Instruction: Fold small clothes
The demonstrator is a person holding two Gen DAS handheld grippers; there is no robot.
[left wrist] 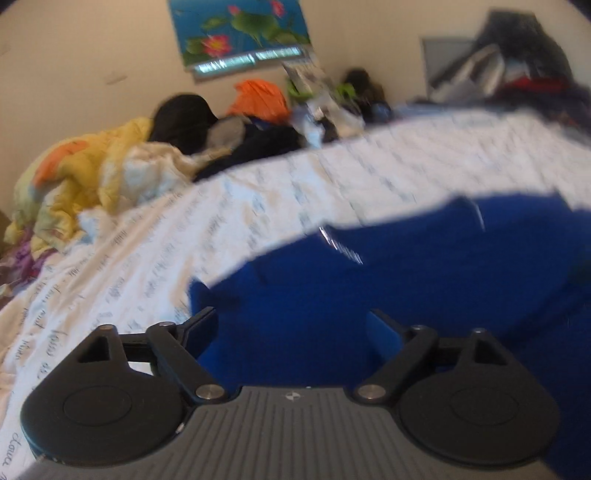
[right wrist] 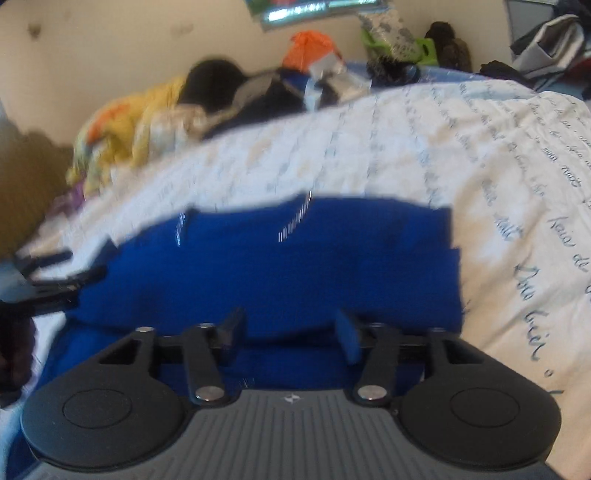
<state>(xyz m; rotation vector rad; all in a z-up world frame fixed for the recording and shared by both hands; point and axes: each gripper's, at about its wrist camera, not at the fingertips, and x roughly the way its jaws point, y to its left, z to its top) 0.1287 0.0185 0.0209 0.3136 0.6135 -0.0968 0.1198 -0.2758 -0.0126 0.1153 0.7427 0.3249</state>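
Left wrist view. Upper left of the frame: a crumpled yellow and orange quilt [left wrist: 74, 173] heaped at the far side of the bed, against a plain cream wall [left wrist: 81, 55]. Upper centre: a lotus-flower poster in blue and green [left wrist: 240, 33] on the wall, above a row of loose items, among them a black rounded bundle [left wrist: 183, 118] and an orange plastic bag [left wrist: 258, 98]. Centre: the white bedsheet printed with lines of script [left wrist: 258, 199], blurred by motion. Lower centre to right: the royal-blue fabric garment [left wrist: 388, 280], lying flat on the sheet. Bottom: the left tool [left wrist: 291, 321], its black fingers spread apart over the garment's near edge, nothing pinched between them.

Right wrist view. Left edge of the frame: the left tool again, at the garment's left border. Centre: the blue garment, a broad flat panel with a straight right edge on the sheet. Bottom centre: the right tool [right wrist: 291, 332], fingers parted above the blue cloth, not gripping it. Right: bare script-printed sheet. Upper right: a dark heap of clothes [right wrist: 546, 37].
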